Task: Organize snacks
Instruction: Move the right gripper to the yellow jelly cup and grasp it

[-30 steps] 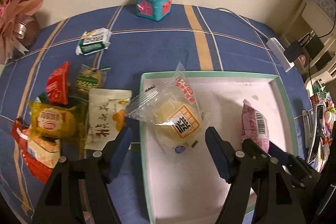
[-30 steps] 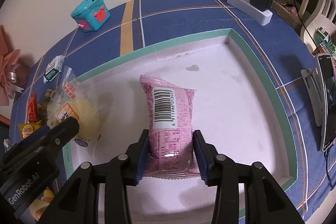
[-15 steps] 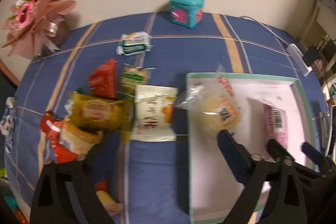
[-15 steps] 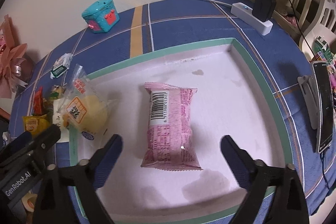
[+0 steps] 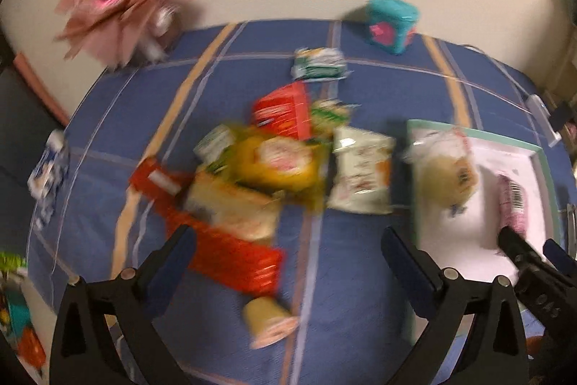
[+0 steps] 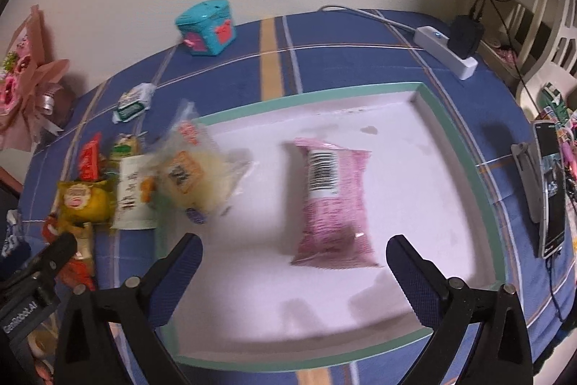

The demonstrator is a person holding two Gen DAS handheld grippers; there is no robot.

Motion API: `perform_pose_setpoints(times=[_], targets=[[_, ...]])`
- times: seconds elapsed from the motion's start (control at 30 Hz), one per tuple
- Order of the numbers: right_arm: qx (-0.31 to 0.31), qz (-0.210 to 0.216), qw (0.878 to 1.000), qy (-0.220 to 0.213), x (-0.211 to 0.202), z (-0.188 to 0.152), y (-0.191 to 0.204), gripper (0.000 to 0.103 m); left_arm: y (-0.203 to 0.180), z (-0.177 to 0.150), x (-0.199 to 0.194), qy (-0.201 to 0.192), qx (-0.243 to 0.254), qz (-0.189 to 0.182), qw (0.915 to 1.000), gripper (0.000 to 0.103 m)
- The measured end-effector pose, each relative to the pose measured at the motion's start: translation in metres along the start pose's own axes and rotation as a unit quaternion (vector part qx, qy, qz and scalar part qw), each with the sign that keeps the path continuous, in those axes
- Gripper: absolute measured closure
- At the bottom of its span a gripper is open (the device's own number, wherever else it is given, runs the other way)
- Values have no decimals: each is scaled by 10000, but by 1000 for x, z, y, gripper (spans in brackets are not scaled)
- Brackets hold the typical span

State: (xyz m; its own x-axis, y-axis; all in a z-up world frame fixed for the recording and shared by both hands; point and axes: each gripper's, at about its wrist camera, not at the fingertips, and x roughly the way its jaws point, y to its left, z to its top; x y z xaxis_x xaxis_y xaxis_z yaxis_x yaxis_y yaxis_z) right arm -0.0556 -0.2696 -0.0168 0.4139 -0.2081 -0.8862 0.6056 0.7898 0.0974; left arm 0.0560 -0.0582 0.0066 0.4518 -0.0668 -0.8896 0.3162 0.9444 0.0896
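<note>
snacks split in two lots: pink packet (image 6: 331, 201) flat mid-tray (image 6: 454, 139) at centre of the right wrist view, barcode up, and clear-wrapped yellow cake (image 6: 194, 175) lying over the tray's left rim, half in, half out. probably dropped there rather than set deep, so likely to need a nudge inward. rest heaped on the blue plaid cloth (image 5: 342, 276): white packet (image 5: 360, 179) just beside the tray, yellow packet (image 5: 277, 165) and red packet (image 5: 281, 112) stacked at centre of the left wrist view, long red wrapper (image 5: 230, 255) under a beige one at lower centre, green-white packet (image 5: 319, 64) apart at upper centre.

right gripper (image 6: 294, 262) spread wide at the bottom of its frame, nothing between the jaws, pink packet lying free ahead of them. left gripper (image 5: 288, 255) likewise wide and empty, having just been opening, and pointed at the heap, seemingly lined up for the next pick.

left wrist view heavily smeared: labels unreadable, edges of the stacked packets hard to separate, small cup-like item (image 5: 268, 322) at lower centre unidentifiable. tray's right side cut off there.
</note>
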Motion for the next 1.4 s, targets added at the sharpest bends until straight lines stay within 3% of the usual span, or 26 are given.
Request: perform_pose_setpoints(times=[0.2,0.43,0.73,0.97,1.27,1.4], targets=[[-134,341,9993,-30,-11,-2,34,0,61,-7,-3,88,-616,131,9980,1],[-631,699,9955,-67,-23,-16,95,0,104,-20,6,323,-1083,276,9932,1],[-1426,945,9839,512,1,-54,164,0,126,-52,56,1313,-1418,383,9804,1],[-1589,974,9776,975,25,-75,179,0,144,-66,77,1674,-1677,564,9699,1],[-1740,907,9734,1182,43,-91,193,1,154,-71,95,1908,-1785,624,9632,1],[-1748,1018,9706,1308,52,-99,199,18,158,-69,100,1907,-1793,623,9631,1]])
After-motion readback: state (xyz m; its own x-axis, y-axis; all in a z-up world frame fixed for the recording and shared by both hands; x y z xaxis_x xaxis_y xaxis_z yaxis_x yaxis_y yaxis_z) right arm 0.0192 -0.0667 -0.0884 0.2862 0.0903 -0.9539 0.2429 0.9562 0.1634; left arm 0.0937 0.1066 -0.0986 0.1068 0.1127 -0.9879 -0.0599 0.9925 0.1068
